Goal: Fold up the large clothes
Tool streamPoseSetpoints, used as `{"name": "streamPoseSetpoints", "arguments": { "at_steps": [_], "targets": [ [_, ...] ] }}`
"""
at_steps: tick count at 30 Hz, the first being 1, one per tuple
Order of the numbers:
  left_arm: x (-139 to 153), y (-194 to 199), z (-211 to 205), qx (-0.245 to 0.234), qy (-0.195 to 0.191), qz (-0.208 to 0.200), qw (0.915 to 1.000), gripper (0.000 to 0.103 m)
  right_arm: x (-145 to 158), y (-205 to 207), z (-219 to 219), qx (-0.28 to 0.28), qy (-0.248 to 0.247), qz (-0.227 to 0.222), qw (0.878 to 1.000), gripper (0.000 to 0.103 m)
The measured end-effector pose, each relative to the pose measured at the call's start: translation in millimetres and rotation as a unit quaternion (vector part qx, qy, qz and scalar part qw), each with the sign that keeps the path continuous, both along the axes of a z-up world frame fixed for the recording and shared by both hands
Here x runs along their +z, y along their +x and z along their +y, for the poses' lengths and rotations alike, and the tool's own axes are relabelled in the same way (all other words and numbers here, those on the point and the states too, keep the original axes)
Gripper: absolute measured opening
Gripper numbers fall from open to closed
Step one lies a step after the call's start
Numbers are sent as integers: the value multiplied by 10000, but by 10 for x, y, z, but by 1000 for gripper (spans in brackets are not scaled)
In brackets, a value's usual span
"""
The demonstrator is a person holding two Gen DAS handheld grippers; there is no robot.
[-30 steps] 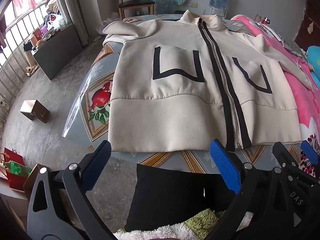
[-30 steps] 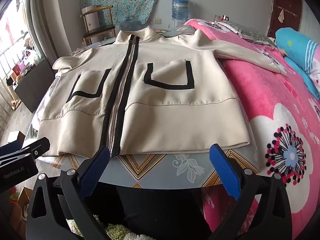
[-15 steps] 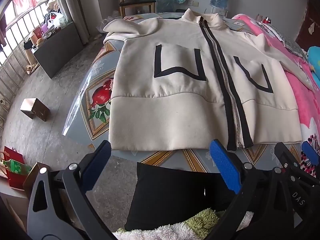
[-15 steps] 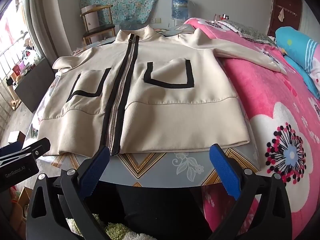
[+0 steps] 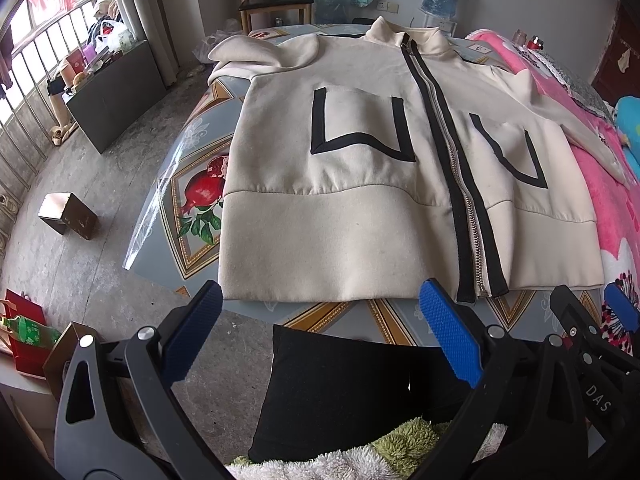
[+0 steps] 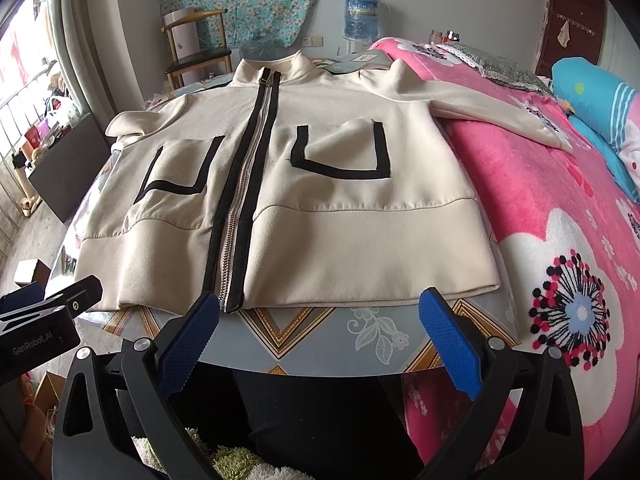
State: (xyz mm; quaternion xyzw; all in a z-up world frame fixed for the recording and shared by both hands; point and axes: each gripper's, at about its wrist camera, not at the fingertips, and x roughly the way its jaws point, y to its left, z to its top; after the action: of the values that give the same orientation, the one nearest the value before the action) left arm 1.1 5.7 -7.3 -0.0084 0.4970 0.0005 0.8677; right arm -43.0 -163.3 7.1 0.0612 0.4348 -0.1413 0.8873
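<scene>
A cream zip-up jacket point(image 5: 360, 216) with black trim and two black-edged pockets lies flat, front up, on a patterned table point(image 5: 192, 200); it also shows in the right wrist view point(image 6: 320, 208). Its collar points away from me. One sleeve is folded at the far left, the other sleeve point(image 6: 492, 108) stretches onto the pink bed. My left gripper point(image 5: 320, 332) is open and empty just short of the hem. My right gripper point(image 6: 320, 332) is open and empty at the hem, right of the zipper point(image 6: 236, 220).
A pink flowered blanket point(image 6: 560, 240) covers the bed right of the table. A wooden chair point(image 6: 200, 52) and a water bottle point(image 6: 362, 16) stand behind. A small box point(image 5: 68, 220) lies on the concrete floor at left. The person's dark legs point(image 5: 352, 392) are under the table edge.
Both grippers have crept slightly forward toward the jacket's hem. The jacket has not moved and both grippers stay open.
</scene>
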Motion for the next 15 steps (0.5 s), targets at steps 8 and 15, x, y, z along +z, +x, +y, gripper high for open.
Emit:
{"name": "streamPoseSetpoints", "arguments": {
  "at_steps": [8, 15],
  "targets": [
    [-7, 8, 31, 15, -12, 10, 10000, 96, 0, 4, 4, 11, -14, 5, 10000, 97],
    [-7, 10, 43, 13, -14, 12, 10000, 96, -6, 15, 14, 8, 0, 14, 10000, 97]
  ]
}}
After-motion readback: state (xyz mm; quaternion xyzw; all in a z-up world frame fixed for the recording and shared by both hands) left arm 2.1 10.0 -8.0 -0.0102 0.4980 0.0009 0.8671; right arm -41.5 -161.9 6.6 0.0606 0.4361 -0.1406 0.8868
